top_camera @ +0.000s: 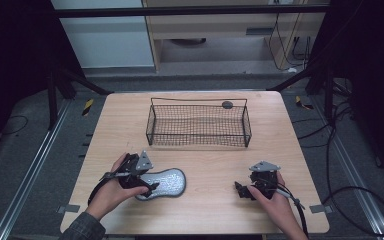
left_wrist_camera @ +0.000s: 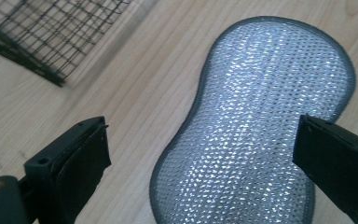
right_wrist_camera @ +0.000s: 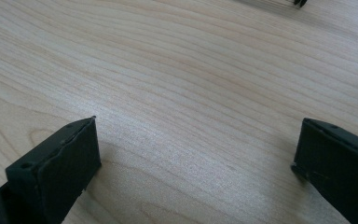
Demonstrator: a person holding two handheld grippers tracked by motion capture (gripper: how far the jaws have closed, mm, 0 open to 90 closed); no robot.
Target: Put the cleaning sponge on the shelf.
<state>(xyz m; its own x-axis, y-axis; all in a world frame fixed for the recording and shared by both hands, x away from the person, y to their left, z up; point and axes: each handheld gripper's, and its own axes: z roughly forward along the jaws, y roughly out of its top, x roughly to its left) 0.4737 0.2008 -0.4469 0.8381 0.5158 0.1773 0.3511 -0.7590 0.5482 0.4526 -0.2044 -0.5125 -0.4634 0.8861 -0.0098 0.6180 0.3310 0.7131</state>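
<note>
Scouring pad point(top_camera: 166, 183) on table point(top_camera: 205, 210) near left, wire basket point(top_camera: 198, 125) behind it (toward the far edge)

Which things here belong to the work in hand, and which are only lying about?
In the work:
- silver scrubbing pad, flat on the table
- left gripper, jaws open over the pad
- wire basket, probably

Lying about:
- small dark round thing at the basket's far rim
- right gripper, open over bare wood

Pale wooden table point(top_camera: 290, 150) on grey floor point(top_camera: 25, 150), light cabinets point(top_camera: 215, 35) behind, dark surroundings.
</note>
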